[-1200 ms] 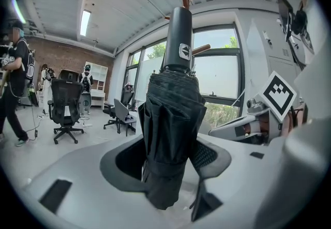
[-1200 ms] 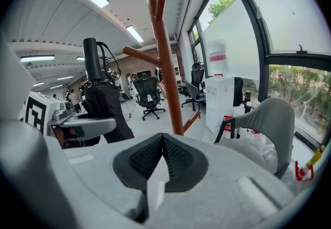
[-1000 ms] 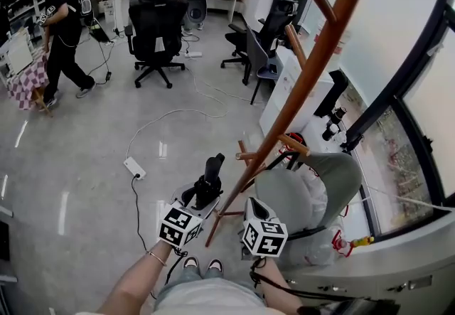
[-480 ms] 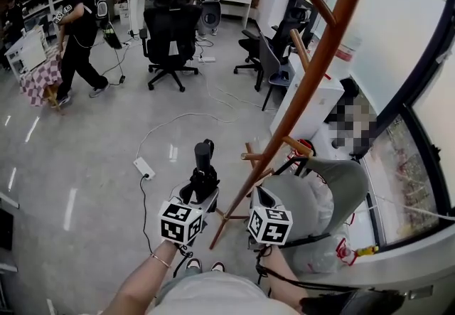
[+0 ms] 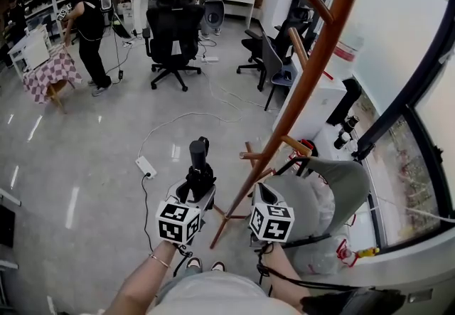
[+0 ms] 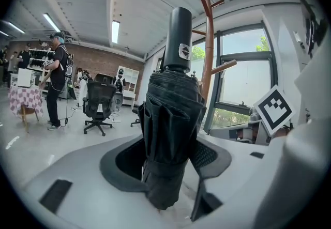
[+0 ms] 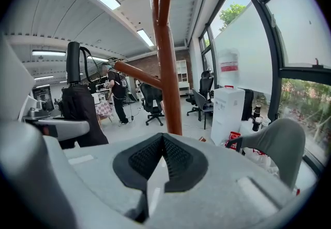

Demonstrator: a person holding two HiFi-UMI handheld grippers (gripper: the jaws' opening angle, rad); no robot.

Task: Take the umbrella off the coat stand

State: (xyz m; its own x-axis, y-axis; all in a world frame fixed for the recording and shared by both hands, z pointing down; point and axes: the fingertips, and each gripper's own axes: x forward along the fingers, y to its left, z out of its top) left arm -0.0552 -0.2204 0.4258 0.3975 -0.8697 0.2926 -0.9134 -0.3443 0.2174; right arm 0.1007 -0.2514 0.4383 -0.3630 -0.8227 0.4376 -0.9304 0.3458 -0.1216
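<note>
Black office chair [image 5: 173, 36], white power strip [image 5: 145, 166] on floor [image 5: 85, 164], person [image 5: 89, 15] beside perhaps a checked tablecloth [image 5: 48, 70]

Floor [image 5: 85, 157] is shiny pale grey tile, with streaks of light reflecting off it. Stuff standing on it: the wooden coat stand [image 5: 302, 89] on its spread feet, a white power strip [image 5: 144, 166] with a white cable [image 5: 178, 120] snaking off toward the back, a black office chair [image 5: 173, 36], another dark chair [image 5: 274, 57] just beside the white cabinet [image 5: 313, 104], and far left a little table with a checked cloth [image 5: 48, 68], with a person [image 5: 89, 15] standing next to it.
</note>
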